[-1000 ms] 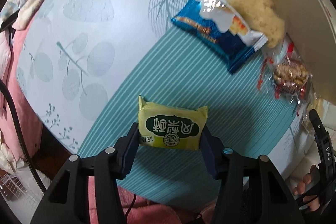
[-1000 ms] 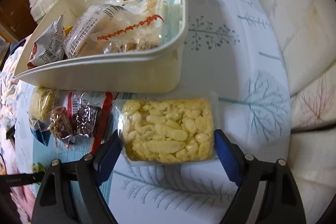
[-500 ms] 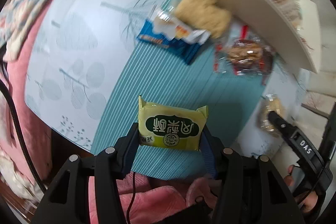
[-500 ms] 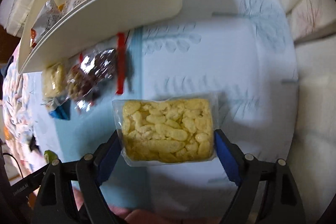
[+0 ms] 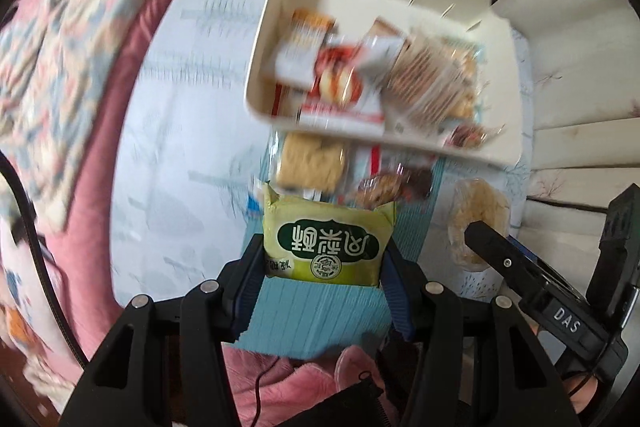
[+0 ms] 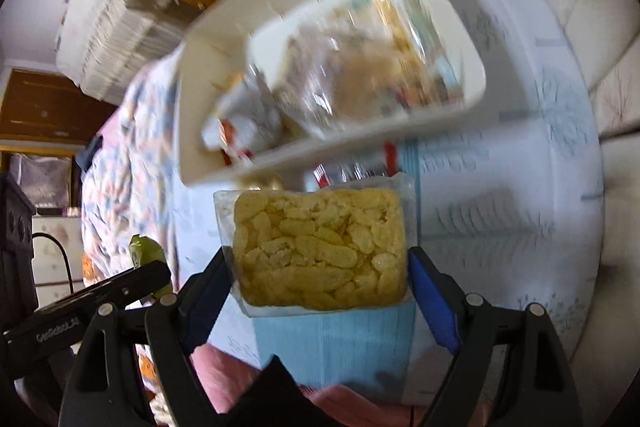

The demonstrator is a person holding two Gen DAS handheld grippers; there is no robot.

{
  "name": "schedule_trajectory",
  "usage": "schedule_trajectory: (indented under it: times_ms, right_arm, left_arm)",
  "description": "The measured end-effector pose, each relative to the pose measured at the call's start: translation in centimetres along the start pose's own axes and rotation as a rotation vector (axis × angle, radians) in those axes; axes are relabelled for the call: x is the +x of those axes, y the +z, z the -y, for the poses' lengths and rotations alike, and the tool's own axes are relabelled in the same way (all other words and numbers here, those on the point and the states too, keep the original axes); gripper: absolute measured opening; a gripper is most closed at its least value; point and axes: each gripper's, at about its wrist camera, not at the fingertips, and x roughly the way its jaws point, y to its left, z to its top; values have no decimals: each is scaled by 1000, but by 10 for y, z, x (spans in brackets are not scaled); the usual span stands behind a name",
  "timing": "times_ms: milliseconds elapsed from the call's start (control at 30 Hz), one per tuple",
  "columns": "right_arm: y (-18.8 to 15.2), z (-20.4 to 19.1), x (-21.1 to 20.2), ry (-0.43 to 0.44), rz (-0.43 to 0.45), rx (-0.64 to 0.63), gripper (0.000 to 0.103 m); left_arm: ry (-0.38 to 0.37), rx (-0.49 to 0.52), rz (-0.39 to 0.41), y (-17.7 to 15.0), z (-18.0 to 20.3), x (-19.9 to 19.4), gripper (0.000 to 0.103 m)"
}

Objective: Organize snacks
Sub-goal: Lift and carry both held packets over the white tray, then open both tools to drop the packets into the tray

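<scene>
Already lifted clear of bed: green snack packet [image 5: 326, 241] pinched in left gripper [image 5: 322, 279], clear bag of puffed crisps [image 6: 318, 247] clamped in right gripper [image 6: 320, 287], near white bin [image 5: 280, 39]. Light, soft, crushable, probably; best gripped gently by side edges.

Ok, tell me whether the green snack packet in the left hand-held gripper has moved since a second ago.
Yes. The green snack packet, clamped in the left hand-held gripper, has been lifted off the teal striped mat and toward the white bin, whose inside now shows.
</scene>
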Motion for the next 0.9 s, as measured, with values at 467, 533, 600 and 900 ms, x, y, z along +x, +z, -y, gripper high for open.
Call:
schedule_trajectory:
  times_ms: [467,533,600,900]
  right_arm:
    - [77,-6,-31,99,242,98,86]
    - [88,-4,-29,92,267,110,86]
    - [96,-2,-27,91,285,120,87]
    - [119,9,-3,54,344,146,88]
  left_arm:
    - [-56,167,164,94,35,-26,54]
    - [-69,182,208,105,38,-25,55]
    - [-79,202,237,114,40,-23,55]
    - [-106,189,349,138,36,-3,64]
